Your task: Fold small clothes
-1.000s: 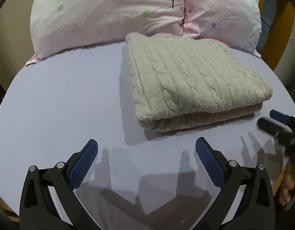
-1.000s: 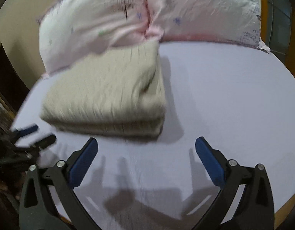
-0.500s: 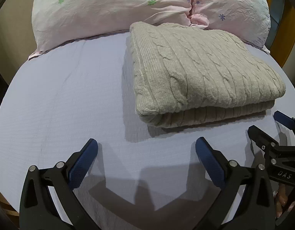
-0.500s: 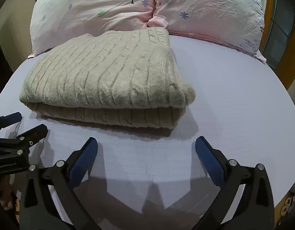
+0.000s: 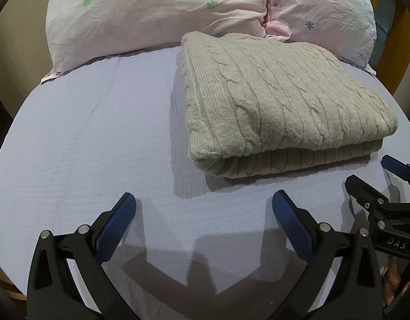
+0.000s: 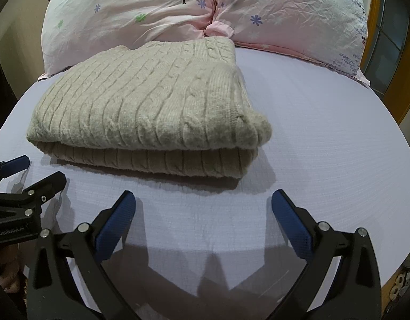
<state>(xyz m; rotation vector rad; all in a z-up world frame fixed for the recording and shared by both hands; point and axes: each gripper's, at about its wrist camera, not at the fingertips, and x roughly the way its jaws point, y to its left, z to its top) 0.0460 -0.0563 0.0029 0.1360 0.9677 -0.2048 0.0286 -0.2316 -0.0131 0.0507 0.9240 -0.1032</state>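
A beige cable-knit sweater lies folded in a thick rectangle on the lilac bed sheet; it also shows in the right wrist view. My left gripper is open and empty, just short of the sweater's near left corner. My right gripper is open and empty, in front of the sweater's near right corner. The right gripper shows at the right edge of the left wrist view. The left gripper shows at the left edge of the right wrist view.
Two pale pink floral pillows lie behind the sweater, touching its far edge. A wooden frame stands at the right. The sheet stretches bare to the left and right of the sweater.
Both grippers have moved in closer to the folded sweater and steadied; the right wrist view is no longer blurred. Both stayed open. The sweater has not moved.
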